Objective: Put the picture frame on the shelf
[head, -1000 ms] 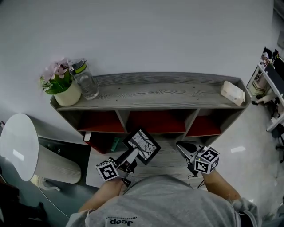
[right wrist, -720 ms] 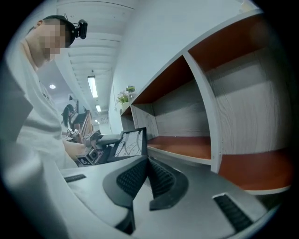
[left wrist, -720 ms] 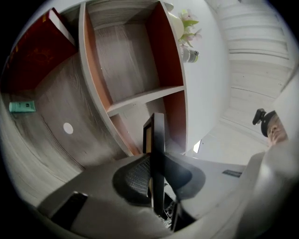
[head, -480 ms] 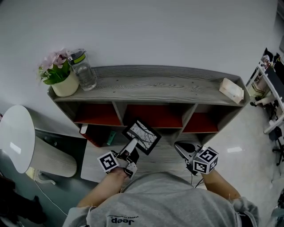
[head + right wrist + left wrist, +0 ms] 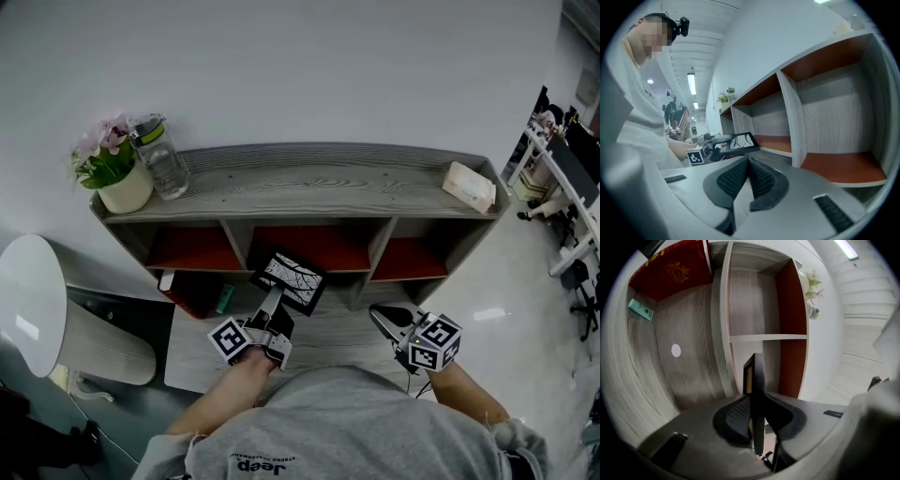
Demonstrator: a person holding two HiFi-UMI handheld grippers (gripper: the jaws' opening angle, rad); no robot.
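Observation:
A black picture frame [image 5: 290, 279] with a pale branching print is held tilted in front of the shelf's middle compartment. My left gripper [image 5: 274, 298] is shut on its near edge. In the left gripper view the frame [image 5: 758, 380] stands edge-on between the pads of the left gripper [image 5: 757, 404]. The grey wooden shelf [image 5: 309, 183] has three red-backed compartments under a long top board. My right gripper [image 5: 379, 315] hovers low at the right, shut and empty. The right gripper view shows the right gripper [image 5: 749, 165] with pads together, and the frame [image 5: 743, 140] off to the left.
On the shelf top stand a flower pot [image 5: 111, 173] and a glass jar [image 5: 159, 159] at the left, and a pale box [image 5: 469, 186] at the right. A red box [image 5: 192, 292] and a green item [image 5: 225, 298] lie on the floor. A white round stool [image 5: 37, 300] stands at the left.
My left gripper has carried the frame up and forward, closer to the middle compartment's opening. The right gripper has barely moved.

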